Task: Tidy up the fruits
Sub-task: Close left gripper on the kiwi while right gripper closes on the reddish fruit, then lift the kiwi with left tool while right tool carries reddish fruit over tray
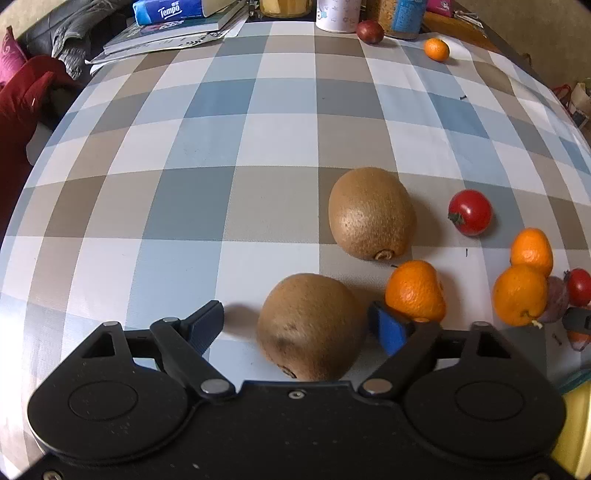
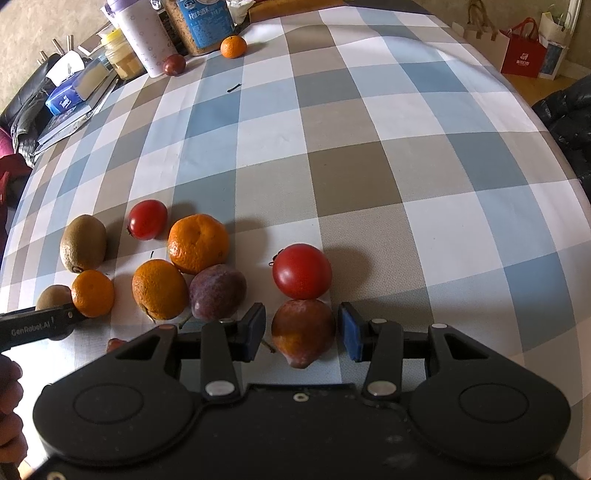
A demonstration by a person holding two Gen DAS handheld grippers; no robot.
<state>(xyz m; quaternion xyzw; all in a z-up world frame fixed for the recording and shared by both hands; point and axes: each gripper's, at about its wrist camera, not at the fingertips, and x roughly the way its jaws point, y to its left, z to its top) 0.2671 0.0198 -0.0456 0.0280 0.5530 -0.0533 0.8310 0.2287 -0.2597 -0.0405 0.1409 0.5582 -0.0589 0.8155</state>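
My left gripper (image 1: 295,326) is open around a brown kiwi (image 1: 312,326) that rests on the checked tablecloth; neither pad touches it. A second kiwi (image 1: 371,214) lies just beyond, with a mandarin (image 1: 415,290) by the right finger. My right gripper (image 2: 302,330) is open around a reddish-orange fruit (image 2: 303,332) on the cloth, with small gaps at both pads. A red tomato (image 2: 302,271) sits just ahead of it. To the left lie a purple plum (image 2: 217,291), two mandarins (image 2: 197,243) (image 2: 159,290), a smaller tomato (image 2: 147,219) and the kiwi (image 2: 83,243).
At the far table edge stand a white cup (image 2: 146,33), a jar (image 2: 205,22), books and a tissue pack (image 1: 168,11), with a dark plum (image 2: 174,64) and a small mandarin (image 2: 233,47) beside them. Shopping bags (image 2: 522,51) stand on the floor at right.
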